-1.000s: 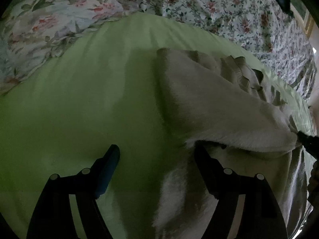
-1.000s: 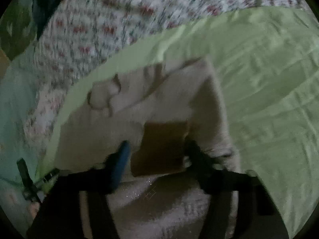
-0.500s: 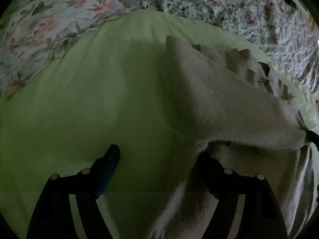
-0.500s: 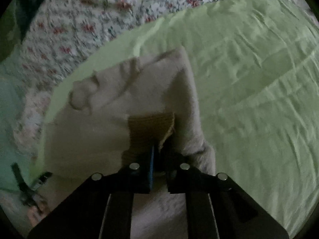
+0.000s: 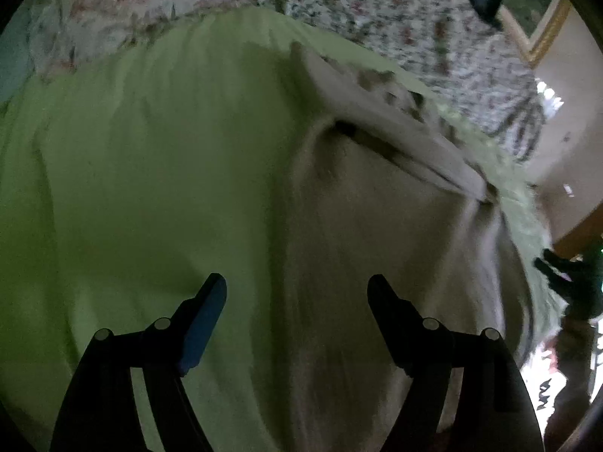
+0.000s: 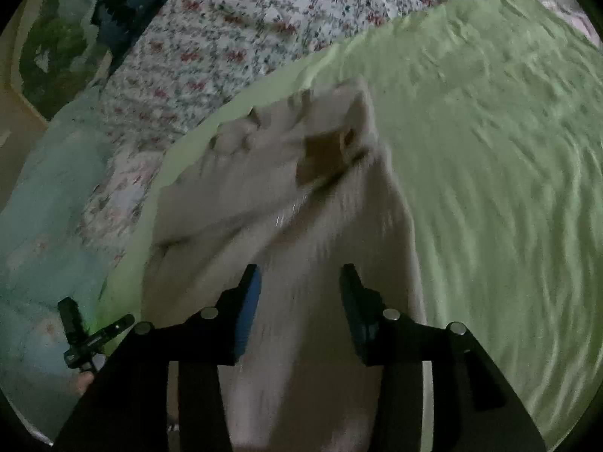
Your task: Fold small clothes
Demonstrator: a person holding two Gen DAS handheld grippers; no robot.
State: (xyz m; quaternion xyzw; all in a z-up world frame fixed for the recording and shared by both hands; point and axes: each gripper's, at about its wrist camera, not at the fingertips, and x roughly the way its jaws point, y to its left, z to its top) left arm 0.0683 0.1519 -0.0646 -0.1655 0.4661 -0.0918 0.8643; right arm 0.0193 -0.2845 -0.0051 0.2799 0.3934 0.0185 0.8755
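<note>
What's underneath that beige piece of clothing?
The beige garment lies on a light green sheet, spread over a floral bedcover. Its upper part is folded over itself, so lower layers and the sheet directly beneath stay hidden.

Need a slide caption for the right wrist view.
Open right gripper above a beige garment with a brown patch, on a green sheet.

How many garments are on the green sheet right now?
1: a beige garment lying on the green sheet, below the open right gripper and partly under the open left gripper. Others may lie outside the views.
</note>
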